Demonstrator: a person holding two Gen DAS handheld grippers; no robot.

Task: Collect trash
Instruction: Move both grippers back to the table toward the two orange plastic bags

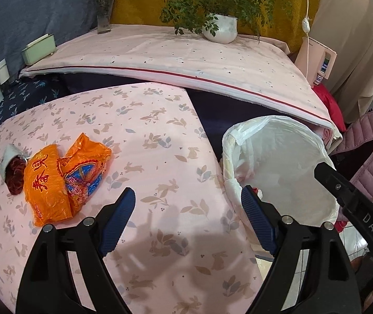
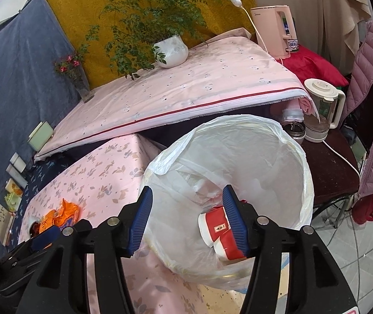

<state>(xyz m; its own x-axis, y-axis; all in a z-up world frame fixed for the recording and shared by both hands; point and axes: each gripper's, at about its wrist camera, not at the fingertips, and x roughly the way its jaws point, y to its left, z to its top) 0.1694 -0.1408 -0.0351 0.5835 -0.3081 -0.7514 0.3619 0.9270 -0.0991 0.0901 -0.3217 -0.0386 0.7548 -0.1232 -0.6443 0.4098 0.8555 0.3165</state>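
In the left wrist view, the left gripper (image 1: 187, 204) stood wide open over the rabbit-print tablecloth (image 1: 160, 120), with nothing between its 2 blue pads. The orange plastic wrapper (image 1: 63, 178) lay flat on the cloth, ahead and to the left of that gripper, near but apart from it; its long axis ran roughly from near-left to far-right. Just beyond it, touching its left edge, lay a white paper cup (image 1: 7, 158) on its side with dark red scraps (image 1: 16, 178) spilling from its mouth. The lined trash bin (image 1: 278, 167) stood to the right, off the table edge, with the right gripper's finger (image 1: 335, 185) over its rim. Judged from this, the left gripper was the nearer one for the wrapper.

In the right wrist view, the right gripper (image 2: 189, 219) hung partly open above the bin's mouth. 2 red-and-white paper cups (image 2: 215, 233) lay in the liner beside its right pad; whether they touched it could not be told. The wrapper sat far left, well apart.
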